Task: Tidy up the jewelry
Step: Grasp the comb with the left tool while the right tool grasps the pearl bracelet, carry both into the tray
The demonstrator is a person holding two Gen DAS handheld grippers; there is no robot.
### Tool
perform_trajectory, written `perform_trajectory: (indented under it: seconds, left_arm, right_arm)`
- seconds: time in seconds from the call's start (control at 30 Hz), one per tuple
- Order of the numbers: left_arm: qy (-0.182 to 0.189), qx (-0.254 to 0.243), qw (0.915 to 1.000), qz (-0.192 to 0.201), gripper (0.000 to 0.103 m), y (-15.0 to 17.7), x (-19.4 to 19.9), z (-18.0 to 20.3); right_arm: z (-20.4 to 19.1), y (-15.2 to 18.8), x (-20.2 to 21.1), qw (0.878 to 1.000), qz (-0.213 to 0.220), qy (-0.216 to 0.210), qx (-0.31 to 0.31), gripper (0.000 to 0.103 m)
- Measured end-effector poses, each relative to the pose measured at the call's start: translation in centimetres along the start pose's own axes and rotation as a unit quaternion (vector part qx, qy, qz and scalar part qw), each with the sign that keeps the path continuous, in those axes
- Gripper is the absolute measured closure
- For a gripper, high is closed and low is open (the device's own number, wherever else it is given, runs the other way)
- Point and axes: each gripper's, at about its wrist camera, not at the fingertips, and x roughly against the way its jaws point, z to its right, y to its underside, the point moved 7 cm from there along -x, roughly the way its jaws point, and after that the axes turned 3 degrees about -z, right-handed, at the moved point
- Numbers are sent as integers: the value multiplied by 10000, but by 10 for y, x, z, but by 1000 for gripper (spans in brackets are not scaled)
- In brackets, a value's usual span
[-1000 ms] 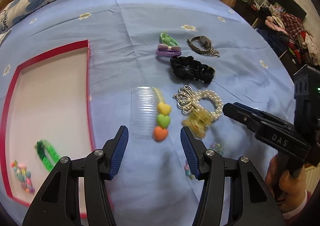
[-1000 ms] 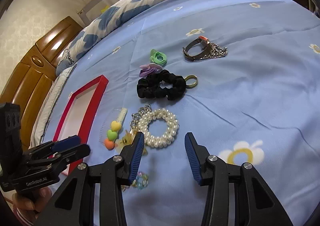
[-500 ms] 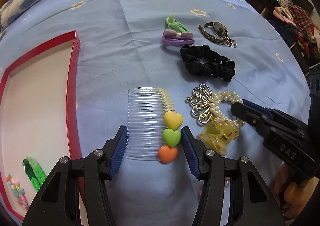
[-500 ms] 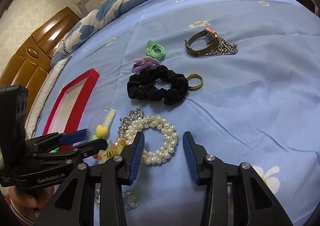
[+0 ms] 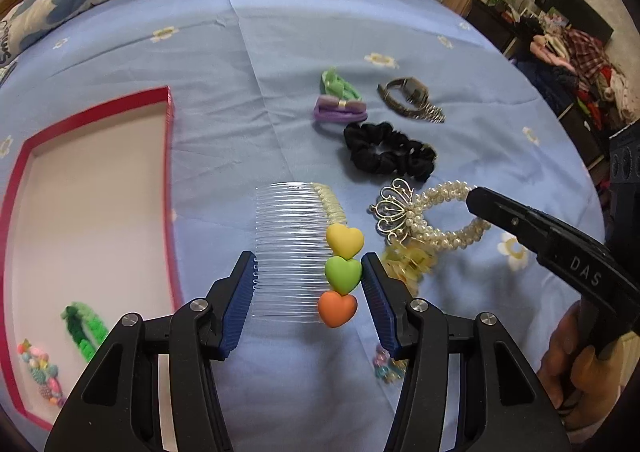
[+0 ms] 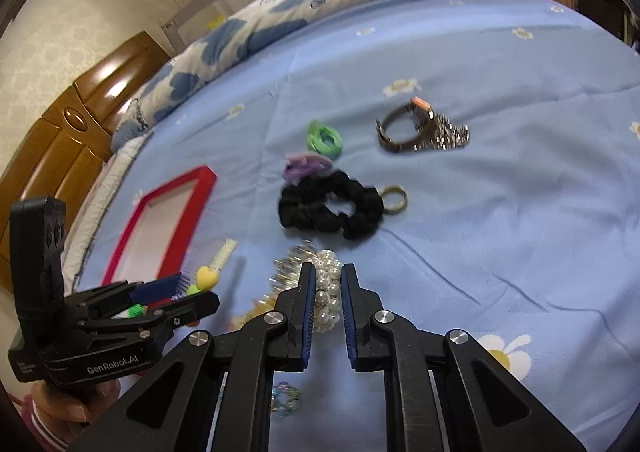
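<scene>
A clear comb with yellow, green and orange hearts [image 5: 308,248] lies on the blue bedsheet. My left gripper [image 5: 308,272] is open, its fingers on either side of the comb's near end. A pearl bracelet [image 5: 448,220] with a silver crown charm lies to its right. My right gripper [image 6: 328,288] is shut on the pearl bracelet [image 6: 329,300]; it shows in the left wrist view [image 5: 476,198] at the bracelet's far side. A red-rimmed tray [image 5: 168,108] at the left holds a green band [image 5: 84,324] and a colourful bead bracelet [image 5: 40,372].
A black scrunchie [image 5: 388,152], purple [image 5: 340,110] and green [image 5: 338,84] hair ties, a metal watch [image 5: 412,98], a brass ring [image 6: 394,200] and a yellow claw clip [image 5: 404,260] lie on the bed. A small bead ring [image 6: 284,398] lies near me. Pillow behind.
My left gripper has moved forward until its open fingers straddle the comb. My right gripper has moved onto the pearl bracelet and closed on it.
</scene>
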Motion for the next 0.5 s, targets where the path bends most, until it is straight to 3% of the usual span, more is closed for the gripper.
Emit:
perform_trajectory:
  seconds: [0.5]
  left_arm:
    - [-65, 355, 9978, 549, 51, 6, 61, -37]
  right_arm:
    - [-57, -14, 20, 9986, 261, -281, 360, 92]
